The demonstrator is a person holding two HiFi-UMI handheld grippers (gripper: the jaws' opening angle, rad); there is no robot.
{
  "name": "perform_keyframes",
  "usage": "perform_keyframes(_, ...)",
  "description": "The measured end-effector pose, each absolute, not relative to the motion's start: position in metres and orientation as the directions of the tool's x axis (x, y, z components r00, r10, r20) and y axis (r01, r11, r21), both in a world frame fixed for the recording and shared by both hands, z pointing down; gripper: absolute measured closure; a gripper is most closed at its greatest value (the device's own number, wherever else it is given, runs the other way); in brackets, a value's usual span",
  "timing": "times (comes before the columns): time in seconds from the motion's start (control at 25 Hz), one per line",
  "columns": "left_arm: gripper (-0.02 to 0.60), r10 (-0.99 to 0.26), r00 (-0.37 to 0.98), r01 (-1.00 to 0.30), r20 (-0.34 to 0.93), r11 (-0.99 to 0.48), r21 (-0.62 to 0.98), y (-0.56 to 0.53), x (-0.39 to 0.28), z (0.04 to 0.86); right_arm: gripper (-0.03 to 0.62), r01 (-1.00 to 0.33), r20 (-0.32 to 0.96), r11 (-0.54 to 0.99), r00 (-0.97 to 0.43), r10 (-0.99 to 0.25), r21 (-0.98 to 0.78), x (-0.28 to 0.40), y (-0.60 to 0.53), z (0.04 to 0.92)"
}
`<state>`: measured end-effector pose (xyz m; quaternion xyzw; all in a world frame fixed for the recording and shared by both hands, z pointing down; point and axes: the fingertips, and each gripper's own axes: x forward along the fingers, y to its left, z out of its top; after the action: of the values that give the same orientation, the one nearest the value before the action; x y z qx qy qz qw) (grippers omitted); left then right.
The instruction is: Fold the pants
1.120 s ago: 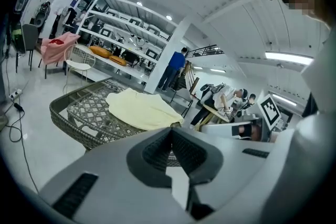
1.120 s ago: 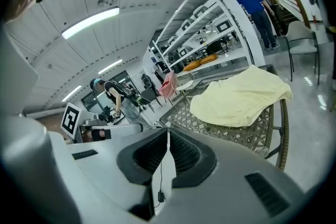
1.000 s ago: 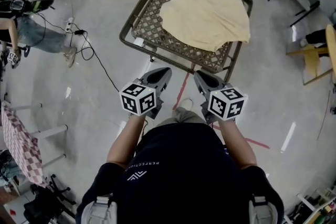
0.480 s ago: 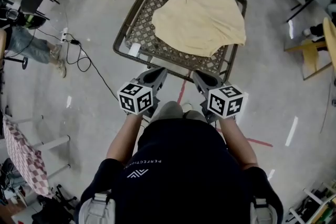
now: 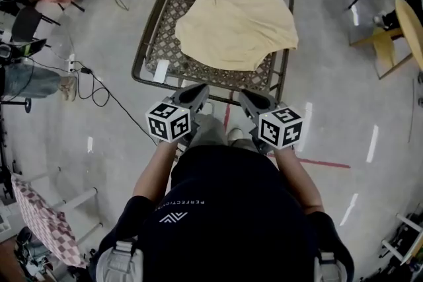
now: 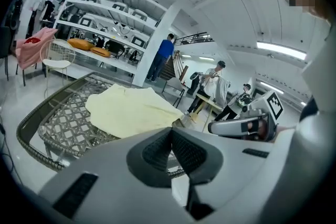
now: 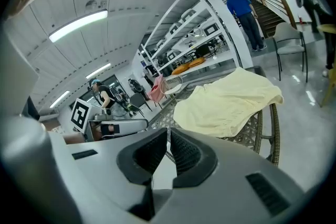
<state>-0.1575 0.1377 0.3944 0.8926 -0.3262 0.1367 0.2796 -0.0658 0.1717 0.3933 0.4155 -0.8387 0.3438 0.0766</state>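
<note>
Pale-yellow pants (image 5: pixel 238 26) lie rumpled and loosely spread on the far right part of the woven bench (image 5: pixel 164 36), reaching its right rim. Their longer span runs across the bench, slanting from near left to far right; a gathered edge faces the person, though which end is the waist I cannot tell. The left claw (image 5: pixel 201 88) and right claw (image 5: pixel 244 95), both clenched and empty, point at the bench's near edge.

Lattice table (image 5: pixel 160 43): cream pants (image 5: pixel 238 26) spread flat.
</note>
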Motion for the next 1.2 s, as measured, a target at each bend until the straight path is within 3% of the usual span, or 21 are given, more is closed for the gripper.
perform_keyframes(0.68,0.580,-0.346,0.808,-0.552,0.477,-0.729,0.405,0.038,-0.176,0.408,0.554,-0.822,0.441,0.211,-0.479,-0.759,-0.530,-0.063,0.095,0.408)
perform_keyframes(1.2,0.578,-0.236,0.818,-0.491,0.525,-0.762,0.422,-0.018,-0.210,0.430,0.553,-0.839,0.506,0.046,-0.370,-0.779,-0.542,-0.076,0.059,0.430)
